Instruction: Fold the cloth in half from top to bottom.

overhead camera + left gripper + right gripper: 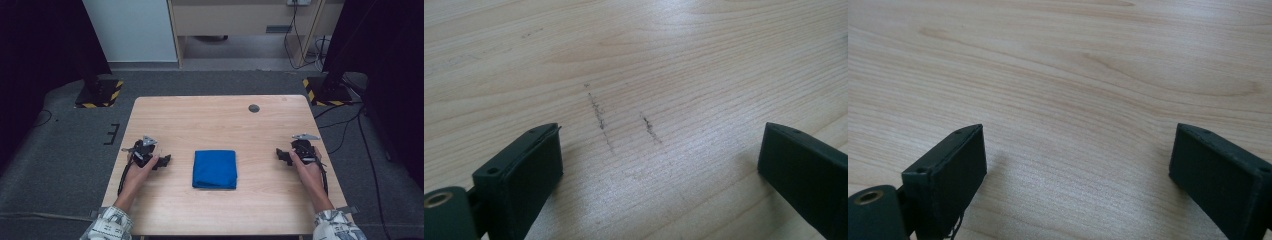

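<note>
A folded blue cloth (215,169) lies flat in the middle of the wooden table (215,120). My left gripper (164,161) rests low on the table to the cloth's left, jaws pointing toward it with a gap of bare wood between. In the left gripper view its black jaws stand wide apart with nothing but wood between them (659,160). My right gripper (281,155) sits to the cloth's right, also pointing inward. Its jaws are spread wide over bare table in the right gripper view (1078,160).
Two short dark scratch marks (624,122) cross the wood ahead of the left jaws. A round grey cable hole (254,108) sits near the table's far edge. Black stands with yellow-striped bases (100,92) flank the far corners on the floor.
</note>
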The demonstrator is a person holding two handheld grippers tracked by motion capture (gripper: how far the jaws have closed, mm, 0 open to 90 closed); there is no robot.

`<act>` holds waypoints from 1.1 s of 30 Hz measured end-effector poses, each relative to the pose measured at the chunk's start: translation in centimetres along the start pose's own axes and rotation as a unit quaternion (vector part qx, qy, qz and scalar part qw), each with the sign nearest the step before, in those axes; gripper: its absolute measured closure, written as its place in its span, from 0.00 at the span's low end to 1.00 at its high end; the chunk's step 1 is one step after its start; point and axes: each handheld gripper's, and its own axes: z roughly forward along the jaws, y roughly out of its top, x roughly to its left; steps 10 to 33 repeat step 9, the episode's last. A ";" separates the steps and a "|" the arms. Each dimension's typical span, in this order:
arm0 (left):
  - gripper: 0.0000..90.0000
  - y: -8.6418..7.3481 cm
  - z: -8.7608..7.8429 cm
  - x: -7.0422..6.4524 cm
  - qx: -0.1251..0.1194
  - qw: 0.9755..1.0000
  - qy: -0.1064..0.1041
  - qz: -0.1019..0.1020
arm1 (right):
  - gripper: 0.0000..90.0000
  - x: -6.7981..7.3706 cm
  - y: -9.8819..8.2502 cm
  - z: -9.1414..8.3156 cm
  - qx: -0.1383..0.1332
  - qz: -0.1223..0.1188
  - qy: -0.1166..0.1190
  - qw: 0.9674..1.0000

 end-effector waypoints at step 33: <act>0.03 -0.1 -0.1 -0.3 0.001 1.000 0.002 -0.002 | 0.03 0.7 -0.3 -0.1 0.011 -0.004 -0.023 1.000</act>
